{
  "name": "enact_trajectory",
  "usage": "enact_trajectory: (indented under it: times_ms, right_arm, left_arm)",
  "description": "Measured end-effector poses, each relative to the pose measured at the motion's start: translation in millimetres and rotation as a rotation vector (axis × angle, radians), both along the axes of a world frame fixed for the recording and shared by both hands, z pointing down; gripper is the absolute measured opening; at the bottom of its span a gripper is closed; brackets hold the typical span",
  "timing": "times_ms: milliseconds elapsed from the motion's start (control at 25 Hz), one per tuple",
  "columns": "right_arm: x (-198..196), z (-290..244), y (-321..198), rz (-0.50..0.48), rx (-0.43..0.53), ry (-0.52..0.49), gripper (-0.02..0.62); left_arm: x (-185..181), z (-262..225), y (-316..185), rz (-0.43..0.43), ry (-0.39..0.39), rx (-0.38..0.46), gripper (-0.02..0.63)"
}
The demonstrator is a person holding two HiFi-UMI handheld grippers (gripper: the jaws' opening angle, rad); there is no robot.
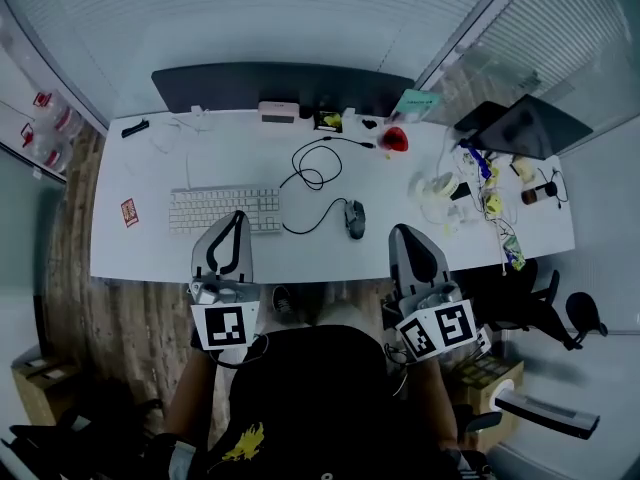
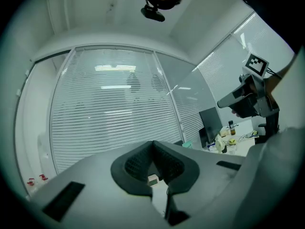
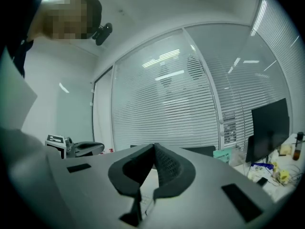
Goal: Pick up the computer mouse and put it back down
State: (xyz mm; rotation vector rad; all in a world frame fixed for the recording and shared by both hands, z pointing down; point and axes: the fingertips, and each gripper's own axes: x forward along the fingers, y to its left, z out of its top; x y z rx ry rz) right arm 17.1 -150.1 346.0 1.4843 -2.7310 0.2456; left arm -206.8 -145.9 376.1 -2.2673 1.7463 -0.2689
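Note:
A dark computer mouse lies on the white desk, its black cable looping back toward the monitor. My left gripper hangs over the desk's near edge by the keyboard's right end, jaws shut and empty. My right gripper is held to the right of the mouse, near the front edge, also shut with nothing in it. In the left gripper view the left gripper shows tips pressed together; the right gripper looks the same in its own view. The mouse is hidden in both gripper views.
A white keyboard lies left of the mouse. A black monitor stands at the desk's back. A red object, a white cup, small bottles and clutter crowd the right end. An office chair stands at right.

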Motion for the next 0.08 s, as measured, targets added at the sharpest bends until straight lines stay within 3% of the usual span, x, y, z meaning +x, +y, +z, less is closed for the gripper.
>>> enact_trajectory:
  times_ms: [80]
  right_arm:
    - [6.0,3.3,5.4,-0.004,-0.007,-0.007,0.012]
  left_arm:
    - [0.0,3.6,9.8,-0.041,0.111,-0.018,0.012]
